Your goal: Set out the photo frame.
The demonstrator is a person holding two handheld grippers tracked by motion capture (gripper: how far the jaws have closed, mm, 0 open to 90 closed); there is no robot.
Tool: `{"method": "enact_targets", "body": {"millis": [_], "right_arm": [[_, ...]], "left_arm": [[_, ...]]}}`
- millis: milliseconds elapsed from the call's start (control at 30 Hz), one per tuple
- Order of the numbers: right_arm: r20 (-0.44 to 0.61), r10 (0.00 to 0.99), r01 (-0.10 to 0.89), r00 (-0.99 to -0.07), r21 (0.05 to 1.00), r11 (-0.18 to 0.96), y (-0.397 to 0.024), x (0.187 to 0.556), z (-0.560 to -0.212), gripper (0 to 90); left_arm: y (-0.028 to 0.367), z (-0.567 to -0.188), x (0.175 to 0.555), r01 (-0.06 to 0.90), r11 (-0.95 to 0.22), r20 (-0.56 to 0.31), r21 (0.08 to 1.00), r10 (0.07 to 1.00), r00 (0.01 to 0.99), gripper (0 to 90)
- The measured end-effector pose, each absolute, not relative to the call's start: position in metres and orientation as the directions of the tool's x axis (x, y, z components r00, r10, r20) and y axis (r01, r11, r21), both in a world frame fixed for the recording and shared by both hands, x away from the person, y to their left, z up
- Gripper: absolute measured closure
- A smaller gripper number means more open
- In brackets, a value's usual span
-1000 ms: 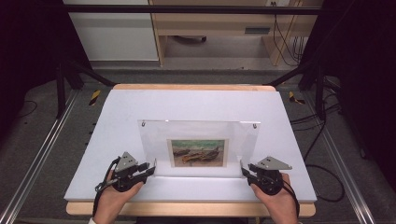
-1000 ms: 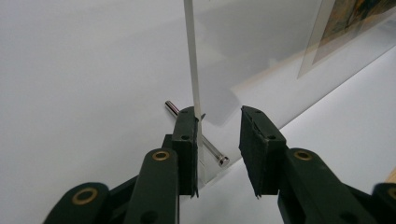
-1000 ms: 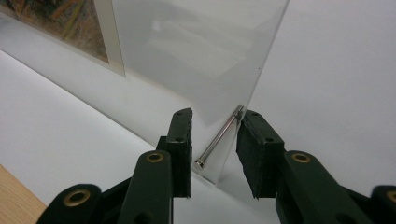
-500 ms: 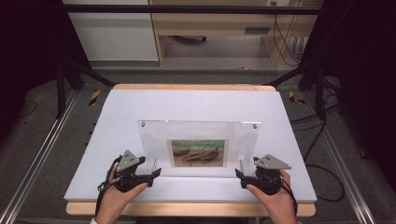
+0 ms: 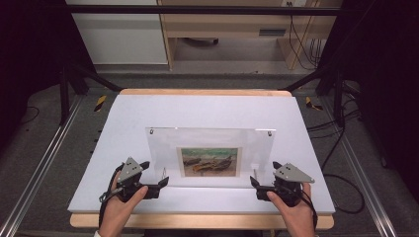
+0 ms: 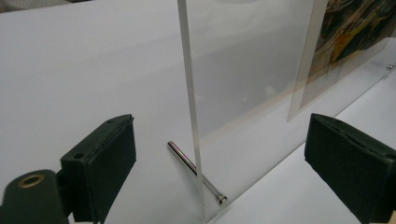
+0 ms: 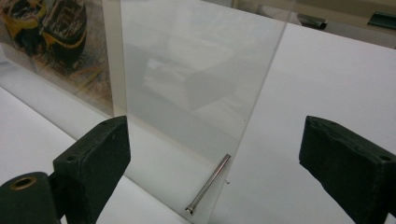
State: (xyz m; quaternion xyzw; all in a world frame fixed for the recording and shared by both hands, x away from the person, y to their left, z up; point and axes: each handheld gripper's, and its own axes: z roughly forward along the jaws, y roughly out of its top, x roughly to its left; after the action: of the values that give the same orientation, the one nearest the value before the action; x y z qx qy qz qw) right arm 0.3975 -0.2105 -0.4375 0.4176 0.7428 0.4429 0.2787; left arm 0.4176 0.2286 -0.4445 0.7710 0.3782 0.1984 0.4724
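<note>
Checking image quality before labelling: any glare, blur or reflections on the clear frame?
High view: even light, sharp, frame slightly hazy, surroundings dark. Left gripper view: panel edge crisp, print soft. Right gripper view: faint reflections on the panel, near jaws blurred.

High view: above the near edge, facing forward and down over the whole white rectangular table (image 5: 207, 111). Gripper views: close, low, looking along black jaws. Shared: the upright clear acrylic picture frame (image 5: 210, 140) (image 6: 243, 60) (image 7: 196, 79).

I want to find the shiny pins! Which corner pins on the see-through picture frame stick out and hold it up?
The two long metal pins at the bottom corners prop the clear frame upright. The top-corner ones look like small studs.
</note>
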Motion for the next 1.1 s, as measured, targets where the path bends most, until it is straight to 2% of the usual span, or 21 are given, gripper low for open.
{"method": "enact_targets", "body": {"millis": [567, 1100], "right_arm": [[-0.042, 0.913, 0.385, -0.406, 0.898, 0.212, -0.244, 0.384, -0.435, 12.5], [-0.063, 0.943, 0.401, -0.327, 0.895, 0.199, -0.270, 0.378, -0.441, 14.3]], "left_arm": [[0.255, -0.440, 0.420, 0.368, -0.260, -0.009, 0.893, 0.807, 0.591, 8.0], [0.284, -0.441, 0.425, 0.376, -0.214, -0.012, 0.901, 0.856, 0.516, 8.2]]}}
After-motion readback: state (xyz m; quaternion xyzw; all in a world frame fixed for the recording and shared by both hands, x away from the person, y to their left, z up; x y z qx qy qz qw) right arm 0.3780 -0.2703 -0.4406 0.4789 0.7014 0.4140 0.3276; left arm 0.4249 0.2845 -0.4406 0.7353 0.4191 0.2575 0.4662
